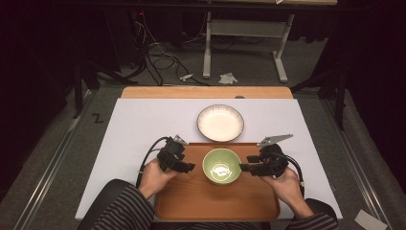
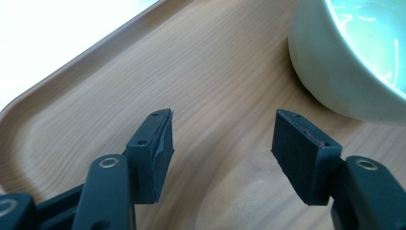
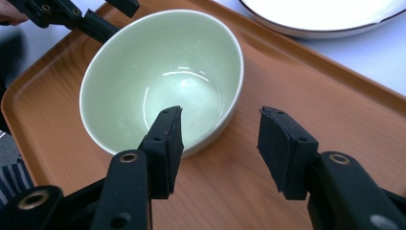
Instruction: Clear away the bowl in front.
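A pale green bowl (image 1: 221, 165) stands empty on a wooden tray (image 1: 191, 201) at the near side of the table. My left gripper (image 1: 190, 166) hovers over the tray just left of the bowl, apart from it. In the left gripper view its jaws (image 2: 222, 139) are open above bare wood (image 2: 191, 72), with the bowl (image 2: 354, 57) at the upper right. My right gripper (image 1: 243, 167) is at the bowl's right rim. In the right gripper view it (image 3: 220, 139) is open, one jaw in front of the bowl (image 3: 163, 72), the other over the tray (image 3: 335, 96).
A white ribbed dish (image 1: 220, 122) sits empty on the white table cover just beyond the tray, and its edge (image 3: 325, 14) shows in the right gripper view. The left gripper (image 3: 81, 14) shows at the bowl's far side there. Cables and a table frame lie on the floor beyond.
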A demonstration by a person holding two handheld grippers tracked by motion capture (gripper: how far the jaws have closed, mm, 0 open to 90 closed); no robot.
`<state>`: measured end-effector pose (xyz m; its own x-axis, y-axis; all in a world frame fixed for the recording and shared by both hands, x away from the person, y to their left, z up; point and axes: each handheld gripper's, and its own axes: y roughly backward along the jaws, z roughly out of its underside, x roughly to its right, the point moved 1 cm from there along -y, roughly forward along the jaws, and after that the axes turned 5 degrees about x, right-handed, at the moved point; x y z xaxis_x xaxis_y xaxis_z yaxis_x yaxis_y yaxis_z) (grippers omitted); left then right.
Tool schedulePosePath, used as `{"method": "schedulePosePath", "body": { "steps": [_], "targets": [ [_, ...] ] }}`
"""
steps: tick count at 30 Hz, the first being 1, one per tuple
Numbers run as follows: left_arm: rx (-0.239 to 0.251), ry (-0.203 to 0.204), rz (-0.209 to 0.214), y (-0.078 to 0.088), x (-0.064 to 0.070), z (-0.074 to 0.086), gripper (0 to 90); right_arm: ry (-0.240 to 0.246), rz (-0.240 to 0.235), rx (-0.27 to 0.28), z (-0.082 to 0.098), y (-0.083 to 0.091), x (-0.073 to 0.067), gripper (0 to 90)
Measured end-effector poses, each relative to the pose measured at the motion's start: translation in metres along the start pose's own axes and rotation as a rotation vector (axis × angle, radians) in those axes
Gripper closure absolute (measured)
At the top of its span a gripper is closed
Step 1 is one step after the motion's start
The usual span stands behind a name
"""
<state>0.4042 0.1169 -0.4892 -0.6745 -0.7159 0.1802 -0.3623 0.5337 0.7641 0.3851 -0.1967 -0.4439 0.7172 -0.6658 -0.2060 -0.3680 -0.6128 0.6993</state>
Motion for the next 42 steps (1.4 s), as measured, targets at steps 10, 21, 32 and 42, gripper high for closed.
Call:
{"method": "schedulePosePath", "body": {
  "steps": [10, 21, 32, 42],
  "targets": [
    [0.0, -0.001, 0.001, 0.0, 0.0, 0.0, 39.6, -0.021, 0.001, -0.016, 0.01, -0.005, 0.002, 52.3],
    [0.0, -0.001, 0.002, 0.0, 0.0, 0.0, 39.6, -0.044, 0.022, 0.001, 0.017, -0.005, 0.01, 52.4],
    [0.001, -0.001, 0.002, 0.0, 0.0, 0.0, 39.6, -0.048, 0.054, -0.017, 0.023, -0.009, 0.014, 52.3],
    [0.001, -0.001, 0.002, 0.001, 0.0, 0.0, 39.6, -0.058, 0.073, -0.038, 0.026, -0.016, 0.018, 51.2]
  ]
}}
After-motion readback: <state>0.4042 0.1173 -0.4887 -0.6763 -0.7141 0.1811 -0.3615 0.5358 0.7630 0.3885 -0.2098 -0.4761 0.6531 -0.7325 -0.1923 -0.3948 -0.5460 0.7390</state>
